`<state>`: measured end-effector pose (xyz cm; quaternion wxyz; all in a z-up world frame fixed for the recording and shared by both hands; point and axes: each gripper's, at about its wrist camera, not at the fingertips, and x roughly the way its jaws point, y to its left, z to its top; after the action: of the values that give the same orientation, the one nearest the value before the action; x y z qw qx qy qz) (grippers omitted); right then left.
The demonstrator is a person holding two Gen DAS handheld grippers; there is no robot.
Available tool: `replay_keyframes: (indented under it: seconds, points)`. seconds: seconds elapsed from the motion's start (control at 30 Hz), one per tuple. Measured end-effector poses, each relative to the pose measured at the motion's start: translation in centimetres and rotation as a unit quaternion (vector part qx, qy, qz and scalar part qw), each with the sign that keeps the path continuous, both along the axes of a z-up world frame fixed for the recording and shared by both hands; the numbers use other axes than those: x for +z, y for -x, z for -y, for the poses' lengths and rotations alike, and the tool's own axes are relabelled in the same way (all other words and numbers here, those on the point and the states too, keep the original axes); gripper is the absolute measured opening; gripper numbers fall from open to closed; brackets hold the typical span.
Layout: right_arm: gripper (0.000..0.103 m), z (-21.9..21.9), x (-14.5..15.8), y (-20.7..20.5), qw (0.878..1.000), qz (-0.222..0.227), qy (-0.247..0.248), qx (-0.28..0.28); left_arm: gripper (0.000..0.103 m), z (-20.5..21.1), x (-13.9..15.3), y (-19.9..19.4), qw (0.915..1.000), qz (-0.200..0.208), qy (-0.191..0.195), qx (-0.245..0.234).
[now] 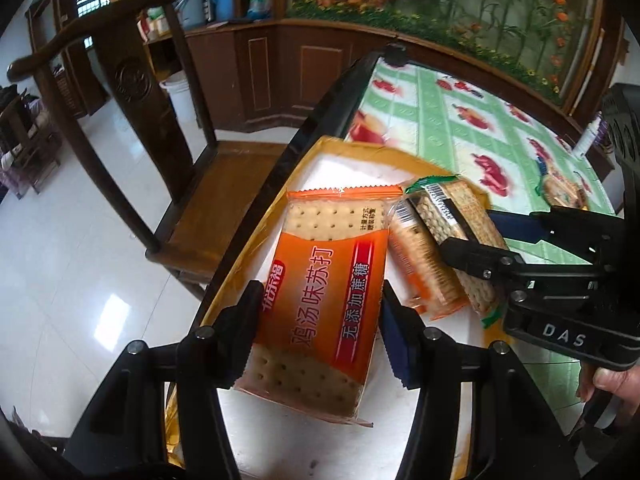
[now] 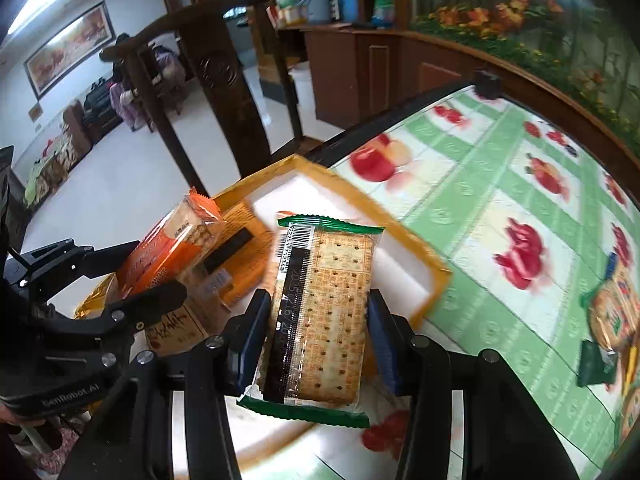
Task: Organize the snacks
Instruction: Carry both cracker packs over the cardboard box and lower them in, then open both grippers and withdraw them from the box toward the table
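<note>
The orange cracker packet (image 1: 324,300) sits lengthwise between the left gripper's (image 1: 320,320) two fingers, which pinch it by its long sides, its far end reaching out over the white floor of the yellow-rimmed box (image 1: 280,208); its near end hangs below the pads and how far under the gripper it runs is cut off by the black frame. Over on the other side, the green-edged cracker packet (image 2: 324,308) is clamped the same way in the right gripper (image 2: 320,332), blue pads pressed on both long sides, barcode strip facing up, hanging over the box's near corner (image 2: 436,276) and the fruit-print tablecloth (image 2: 500,184). From the left camera that green packet (image 1: 456,208) shows only partly, with the right gripper's black fingers (image 1: 472,256) lying across it, and another orange packet (image 1: 420,264) lies beside it in the box, touching or not, hard to say. From the right camera, the left gripper (image 2: 132,276) comes in from the left with the orange packet (image 2: 176,240) in it, and the things beneath are blurred, a brown printed surface I cannot make out. A thumb (image 1: 616,380) shows at the right edge behind the right gripper's handle. More snack packets (image 2: 612,312) lie at the tablecloth's right edge, smeared and cut off. A dark wooden chair (image 1: 132,120) stands beyond the table.
</note>
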<state>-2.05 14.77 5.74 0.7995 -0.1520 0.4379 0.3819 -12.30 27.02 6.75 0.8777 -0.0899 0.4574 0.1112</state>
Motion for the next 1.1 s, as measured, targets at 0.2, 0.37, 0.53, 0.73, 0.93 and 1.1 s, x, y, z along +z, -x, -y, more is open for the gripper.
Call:
replay_keyframes:
  seconds: [0.2, 0.37, 0.53, 0.73, 0.93, 1.1]
  points:
    - [0.048, -0.9, -0.5, 0.7, 1.0, -0.007, 0.006, 0.009, 0.058, 0.1, -0.2, -0.3, 0.9999, 0.0, -0.011, -0.005]
    - [0.048, -0.7, -0.6, 0.5, 1.0, -0.011, 0.003, 0.0, 0.058, 0.2, -0.3, -0.5, 0.9998, 0.001, -0.017, -0.004]
    - [0.049, -0.3, -0.3, 0.5, 1.0, -0.014, -0.008, -0.003, 0.058, 0.5, -0.6, -0.7, 0.9992, -0.002, -0.04, 0.002]
    - [0.054, 0.1, 0.3, 0.7, 1.0, -0.008, -0.014, -0.005, 0.062, 0.8, -0.5, -0.7, 0.9981, 0.001, -0.06, 0.011]
    - [0.061, 1.2, 1.2, 1.0, 1.0, -0.001, -0.027, -0.015, 0.082, 1.6, 0.5, -0.4, 0.9956, 0.021, -0.089, 0.016]
    - [0.064, 2.8, 1.6, 0.8, 0.999, -0.001, -0.037, -0.029, 0.084, 2.5, 1.2, -0.5, 0.9946, 0.025, -0.1, 0.012]
